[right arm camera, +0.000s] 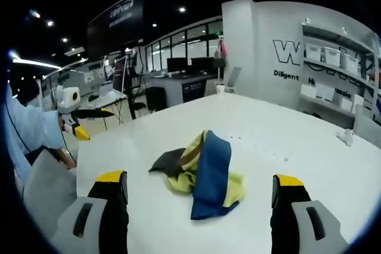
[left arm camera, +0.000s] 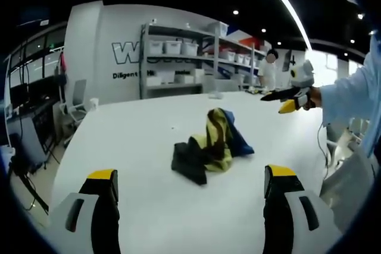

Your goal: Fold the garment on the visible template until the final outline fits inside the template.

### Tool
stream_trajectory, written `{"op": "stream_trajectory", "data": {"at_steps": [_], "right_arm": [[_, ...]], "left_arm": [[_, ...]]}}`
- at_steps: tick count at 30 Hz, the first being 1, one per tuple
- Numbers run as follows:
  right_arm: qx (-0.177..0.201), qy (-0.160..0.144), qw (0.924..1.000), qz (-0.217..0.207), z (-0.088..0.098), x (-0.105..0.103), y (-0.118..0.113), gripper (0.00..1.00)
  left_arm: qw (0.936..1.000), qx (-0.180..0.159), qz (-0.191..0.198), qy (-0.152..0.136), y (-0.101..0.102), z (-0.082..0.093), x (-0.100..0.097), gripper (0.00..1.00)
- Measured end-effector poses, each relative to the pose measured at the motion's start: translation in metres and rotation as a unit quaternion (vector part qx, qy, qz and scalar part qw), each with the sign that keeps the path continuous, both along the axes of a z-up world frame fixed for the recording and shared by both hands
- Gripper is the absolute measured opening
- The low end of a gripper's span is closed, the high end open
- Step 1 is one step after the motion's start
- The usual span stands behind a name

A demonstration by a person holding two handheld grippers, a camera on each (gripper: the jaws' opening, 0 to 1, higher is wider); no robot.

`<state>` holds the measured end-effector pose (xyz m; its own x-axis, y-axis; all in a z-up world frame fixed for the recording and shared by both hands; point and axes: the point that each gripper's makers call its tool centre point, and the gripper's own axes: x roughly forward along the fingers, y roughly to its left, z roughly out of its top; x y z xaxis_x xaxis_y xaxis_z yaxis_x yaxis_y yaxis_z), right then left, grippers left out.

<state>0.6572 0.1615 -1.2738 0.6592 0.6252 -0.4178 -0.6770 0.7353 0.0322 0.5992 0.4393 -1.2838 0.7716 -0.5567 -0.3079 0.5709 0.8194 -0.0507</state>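
Grippers, left point(left arm camera: 189, 185) and right point(right arm camera: 199, 191), jaws apart, empty; garment point(right arm camera: 199, 173) bunched mid-table point(right arm camera: 286, 147), no template seen, so blind folding risks misfit.

The garment point(left arm camera: 211, 146) lies crumpled on the table point(left arm camera: 137, 141), ahead of my left gripper point(left arm camera: 190, 185) and my right gripper point(right arm camera: 199, 191); shelves point(left arm camera: 178, 57) stand behind.

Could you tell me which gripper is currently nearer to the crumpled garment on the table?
Hard to call; neither is clearly nearer. The left gripper and the right gripper each hover open over the white table, facing the garment from opposite sides, with bare tabletop between.
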Motion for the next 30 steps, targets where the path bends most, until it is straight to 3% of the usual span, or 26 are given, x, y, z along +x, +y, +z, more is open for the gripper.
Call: {"op": "stream_trajectory", "data": {"at_steps": [7, 20, 30], "right_arm": [[-0.008, 0.009, 0.9998, 0.018, -0.003, 0.003, 0.004, 0.97], [-0.024, 0.020, 0.9987, 0.039, -0.003, 0.021, 0.010, 0.81], [-0.029, 0.025, 0.9981, 0.048, -0.006, 0.037, 0.017, 0.77]], "left_arm": [[1.0000, -0.003, -0.006, 0.003, 0.000, 0.001, -0.002, 0.99], [1.0000, -0.002, -0.006, 0.006, 0.004, -0.003, -0.003, 0.99], [1.0000, -0.001, -0.004, 0.008, 0.008, -0.007, -0.001, 0.99]]}}
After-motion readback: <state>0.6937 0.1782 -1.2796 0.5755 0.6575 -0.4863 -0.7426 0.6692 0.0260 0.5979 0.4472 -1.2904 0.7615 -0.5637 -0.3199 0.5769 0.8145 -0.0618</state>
